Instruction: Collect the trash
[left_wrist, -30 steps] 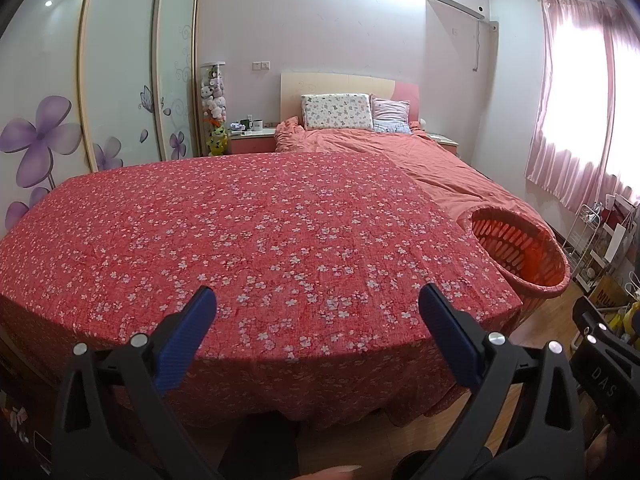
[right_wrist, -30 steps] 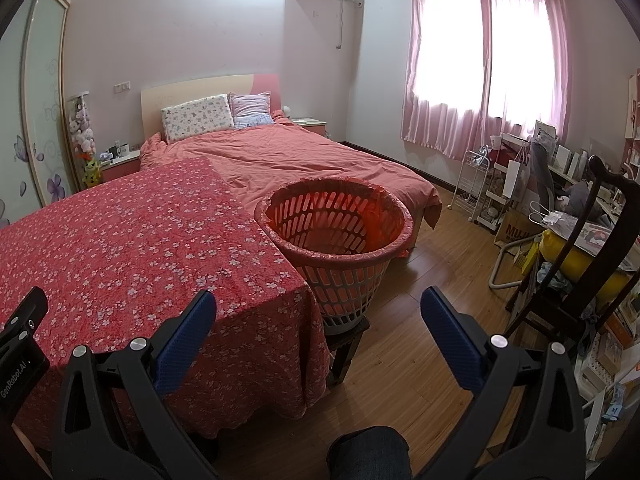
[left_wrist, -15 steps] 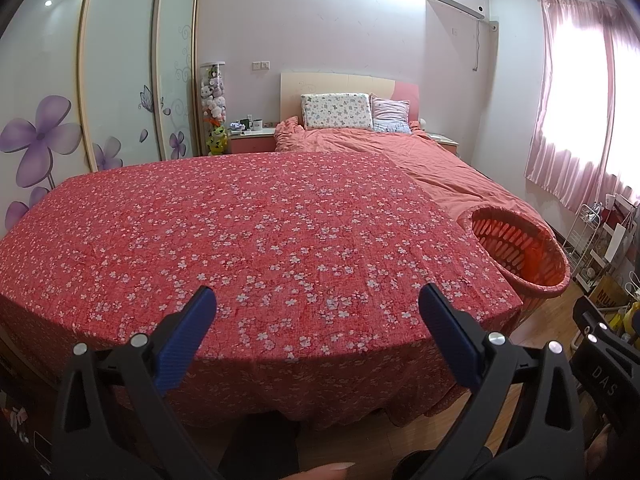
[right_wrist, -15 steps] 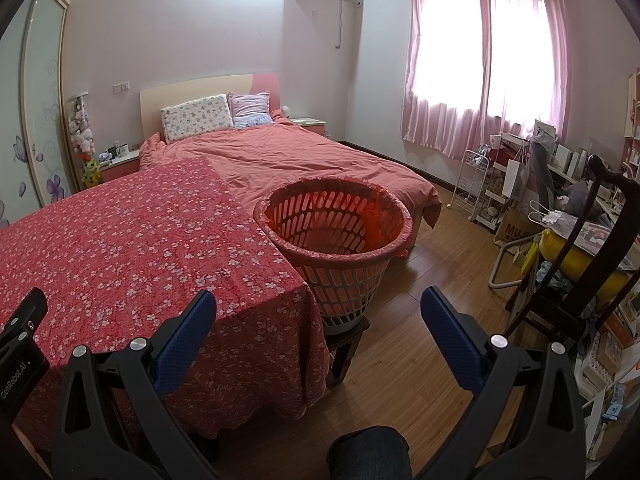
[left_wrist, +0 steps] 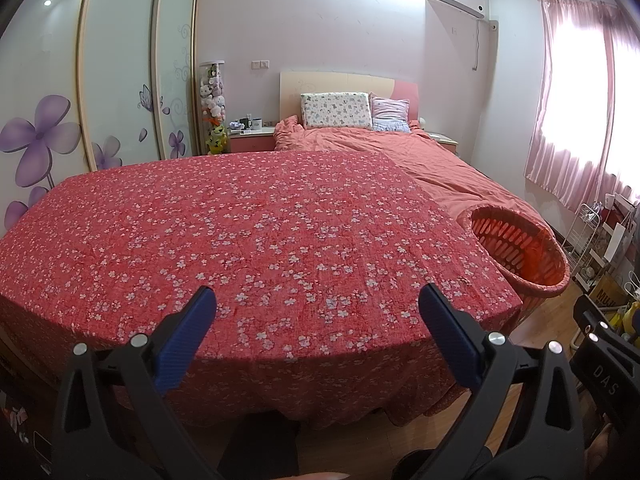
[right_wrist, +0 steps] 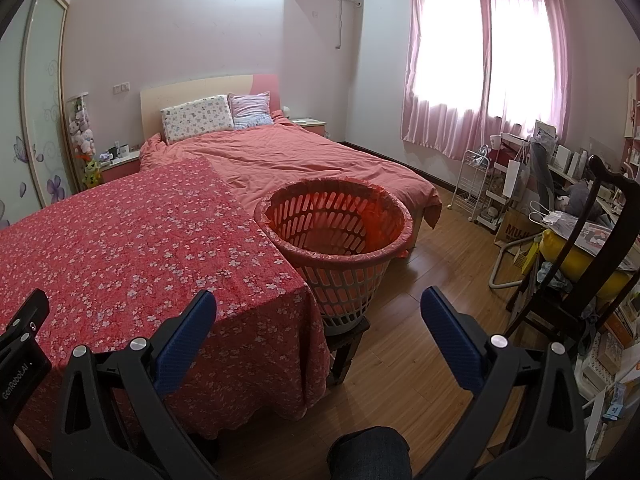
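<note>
I hold my left gripper (left_wrist: 316, 320) over the near edge of a table with a red flowery cloth (left_wrist: 256, 240). Its two blue fingers (left_wrist: 188, 332) are spread wide apart and nothing is between them.

My right gripper (right_wrist: 318, 320) is also spread wide with nothing in it. It hangs over the wood floor (right_wrist: 420, 320), past the corner of the cloth.

The orange basket (right_wrist: 340, 240) sits just beside the right side of the table, on a small dark stool (right_wrist: 348, 340). It has an orange bag (right_wrist: 384, 224) inside, folded over the rim. In the left view, the basket shows at the right, past the table edge.

I see no trash on the cloth in either view.

Behind the table is a bed (right_wrist: 300, 156) with a pink cover and two pillows (left_wrist: 336, 110). Pink curtains (right_wrist: 480, 64) hang at the window.
</note>
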